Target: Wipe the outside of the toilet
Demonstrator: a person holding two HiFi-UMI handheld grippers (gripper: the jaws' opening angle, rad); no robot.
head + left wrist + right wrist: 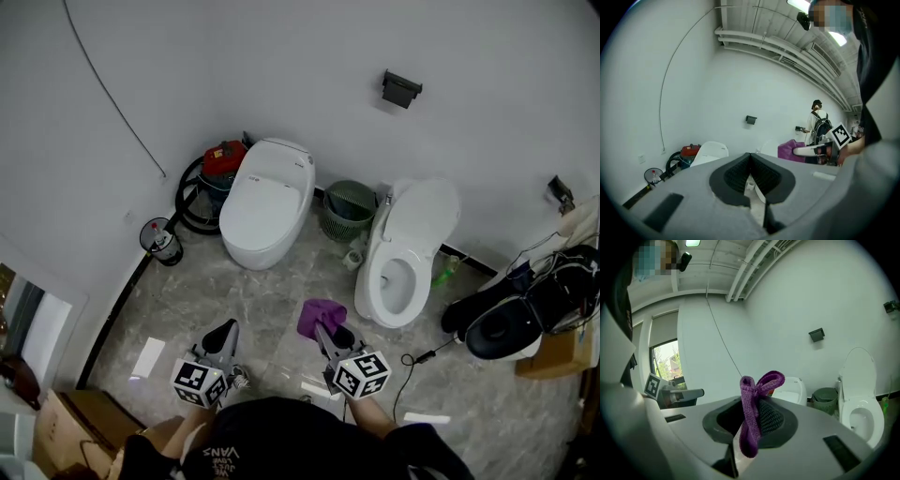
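Two toilets: lidded toilet (267,211) far left, open toilet (405,267) right
Left claw (750,157): pinched closed, empty
Right claw (752,401): clamping purple cloth (751,423)

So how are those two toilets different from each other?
The closed toilet has its lid down; the open toilet has its lid raised, showing the bowl. The closed toilet looks bulkier and stands near the red vacuum; the open toilet looks slimmer. Both are white and stand either side of a green basket.

White toilet (419,216) (lid up), purple cloth (319,315)
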